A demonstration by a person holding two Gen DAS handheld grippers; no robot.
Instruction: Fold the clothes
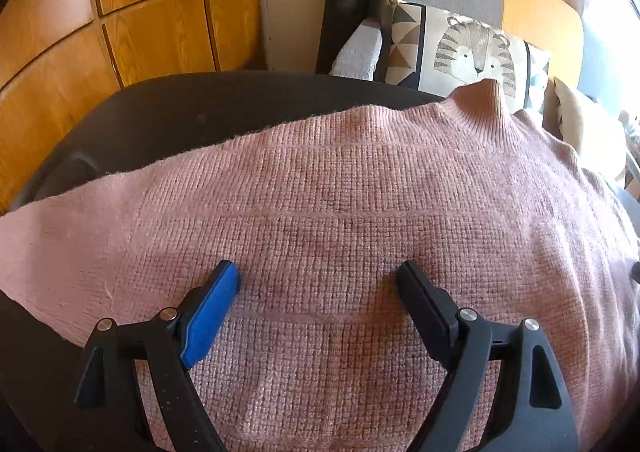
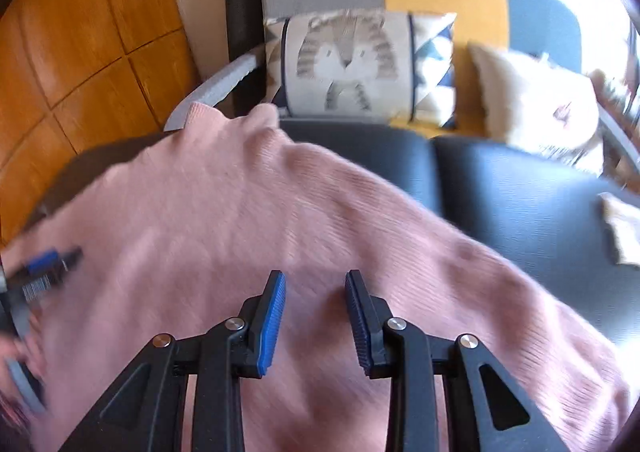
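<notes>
- Pink knit sweater (image 1: 340, 212) is spread across the dark seat (image 1: 180, 112), collar at the far edge.
- Left gripper (image 1: 318, 278) and right gripper (image 2: 315, 284) are held parted above it, nothing gripped.
- Whether folding is starting or between folds cannot be settled.

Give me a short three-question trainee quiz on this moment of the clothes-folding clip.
1. True or false: the left hand-held gripper is shut on the pink knitted sweater.
2. Multiple choice: the animal-print cushion lies on: A) the wooden floor; B) the sofa; C) the sweater.
3. Fill in: the right hand-held gripper is ____ above the sweater, gripping nothing.

Key: 1 false, it is open wide over the knit; 2 B; 3 open.
</notes>
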